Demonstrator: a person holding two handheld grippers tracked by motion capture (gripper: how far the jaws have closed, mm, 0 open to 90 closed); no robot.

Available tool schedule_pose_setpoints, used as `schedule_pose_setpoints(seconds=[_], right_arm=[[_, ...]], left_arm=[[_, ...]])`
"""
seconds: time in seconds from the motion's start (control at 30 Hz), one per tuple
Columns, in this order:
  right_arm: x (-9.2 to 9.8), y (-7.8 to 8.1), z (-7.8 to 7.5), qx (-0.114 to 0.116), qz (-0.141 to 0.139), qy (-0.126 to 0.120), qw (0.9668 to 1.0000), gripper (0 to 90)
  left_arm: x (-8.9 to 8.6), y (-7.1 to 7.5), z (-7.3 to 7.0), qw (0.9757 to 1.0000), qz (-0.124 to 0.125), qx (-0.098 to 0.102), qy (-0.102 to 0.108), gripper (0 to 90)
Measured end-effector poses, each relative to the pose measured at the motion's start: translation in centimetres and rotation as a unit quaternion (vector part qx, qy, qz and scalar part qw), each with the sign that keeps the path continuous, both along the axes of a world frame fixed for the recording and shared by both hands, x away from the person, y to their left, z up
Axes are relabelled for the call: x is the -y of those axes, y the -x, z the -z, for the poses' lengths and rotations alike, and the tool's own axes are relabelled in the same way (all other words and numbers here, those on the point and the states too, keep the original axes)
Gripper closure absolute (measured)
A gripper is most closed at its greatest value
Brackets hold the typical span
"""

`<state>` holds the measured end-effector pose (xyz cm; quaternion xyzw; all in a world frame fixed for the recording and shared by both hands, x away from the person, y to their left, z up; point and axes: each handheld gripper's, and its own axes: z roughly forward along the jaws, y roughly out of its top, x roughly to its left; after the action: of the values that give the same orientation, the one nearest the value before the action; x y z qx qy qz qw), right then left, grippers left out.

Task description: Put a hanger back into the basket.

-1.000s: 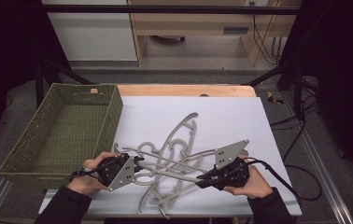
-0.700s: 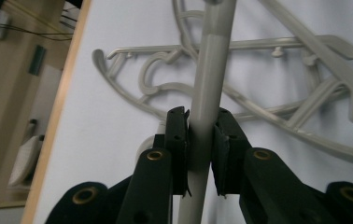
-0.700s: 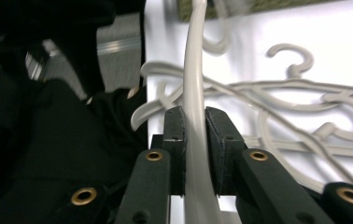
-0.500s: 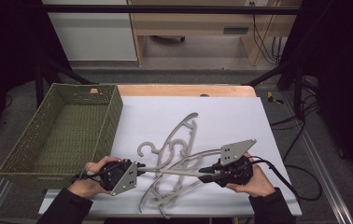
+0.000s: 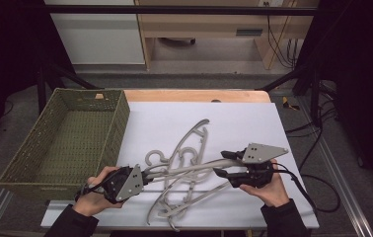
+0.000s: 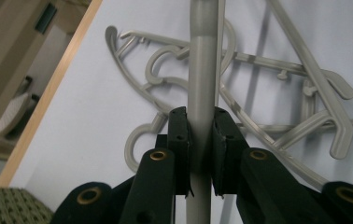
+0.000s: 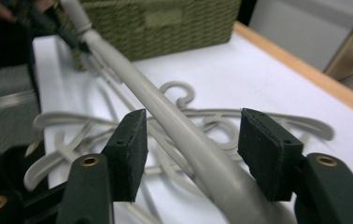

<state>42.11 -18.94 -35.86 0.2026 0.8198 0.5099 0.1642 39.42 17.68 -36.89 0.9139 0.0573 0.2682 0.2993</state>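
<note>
Left gripper view: hanger (image 6: pixel 202 70) between jaws (clamped)

white-topped table (image 5: pixel 234 118) carries a green woven basket (image 5: pixel 71 138) and tangled grey hangers (image 5: pixel 189 148).

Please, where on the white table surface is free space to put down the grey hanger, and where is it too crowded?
Free: the far strip of the white table surface, between the wooden edge and the hanger pile, and the right part beyond the right hand-held gripper. The green basket is also bare inside. Crowded: the near middle, where hangers tangle between both grippers.
</note>
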Motion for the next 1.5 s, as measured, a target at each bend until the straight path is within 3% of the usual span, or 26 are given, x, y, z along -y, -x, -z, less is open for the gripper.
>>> schedule_pose_setpoints(seconds=[0.1, 0.23, 0.37, 0.57, 0.8, 0.97, 1.03, 1.17, 1.33, 1.37, 1.4, 1.5], right_arm=[[1.3, 0.1, -0.5, 0.012, 0.035, -0.045, 0.9983, 35.2], [2.9, 0.3, -0.7, 0.023, 0.077, -0.074, 0.9940, 24.2], [3.9, 0.3, -0.2, 0.009, 0.113, -0.080, 0.9904, 18.6], [4.9, -0.2, 1.5, -0.015, 0.160, -0.064, 0.9850, 9.9], [5.4, -0.5, 2.5, -0.033, 0.182, -0.060, 0.9809, 6.9], [5.8, -0.4, 2.8, -0.039, 0.189, -0.058, 0.9794, 5.9], [6.1, -0.3, 2.9, -0.041, 0.193, -0.059, 0.9785, 5.8], [6.3, -0.2, 3.1, -0.043, 0.200, -0.059, 0.9771, 5.0], [6.3, -0.3, 3.3, -0.044, 0.203, -0.053, 0.9767, 4.3], [6.3, -0.2, 3.3, -0.044, 0.203, -0.053, 0.9768, 4.3], [6.3, -0.2, 3.3, -0.044, 0.203, -0.053, 0.9768, 4.2], [6.3, -0.2, 3.3, -0.047, 0.202, -0.061, 0.9763, 4.2]], left_arm=[[0.0, -0.3, 0.2, 0.9997, -0.020, -0.015, 0.007, 79.8], [0.1, -0.5, 0.3, 0.9978, -0.048, -0.036, 0.028, 79.8], [0.1, -0.6, -0.2, 0.9943, -0.070, -0.057, 0.057, 79.8], [0.0, -0.6, -1.3, 0.9887, -0.099, -0.075, 0.084, 79.7], [-0.3, -0.7, -2.3, 0.9847, -0.115, -0.085, 0.100, 79.8], [-0.6, -0.8, -3.9, 0.9812, -0.122, -0.091, 0.118, 79.8], [-0.8, -0.9, -4.5, 0.9807, -0.124, -0.090, 0.122, 79.8], [-1.4, -0.9, -6.3, 0.9820, -0.128, -0.078, 0.116, 79.8], [-2.4, -1.4, -8.0, 0.9794, -0.132, -0.077, 0.132, 79.8], [-2.6, -1.4, -8.4, 0.9800, -0.131, -0.075, 0.129, 79.8], [-2.8, -1.4, -8.6, 0.9787, -0.134, -0.076, 0.136, 79.8], [-3.5, -1.5, -9.5, 0.9797, -0.135, -0.072, 0.130, 79.8]])
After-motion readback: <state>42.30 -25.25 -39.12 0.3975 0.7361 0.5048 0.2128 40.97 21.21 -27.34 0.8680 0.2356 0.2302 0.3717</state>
